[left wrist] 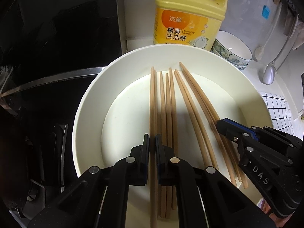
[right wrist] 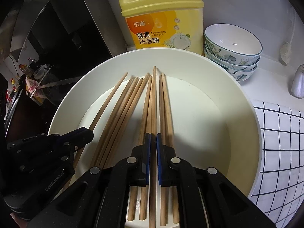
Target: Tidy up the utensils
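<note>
Wooden chopsticks (left wrist: 167,114) lie side by side in a white basin (left wrist: 91,102), in front of a yellow detergent jug (left wrist: 190,19). Left gripper (left wrist: 152,138) clamps one chopstick (left wrist: 153,95); right gripper (right wrist: 153,136) clamps another chopstick (right wrist: 153,98), seemingly lifted slightly.
</note>
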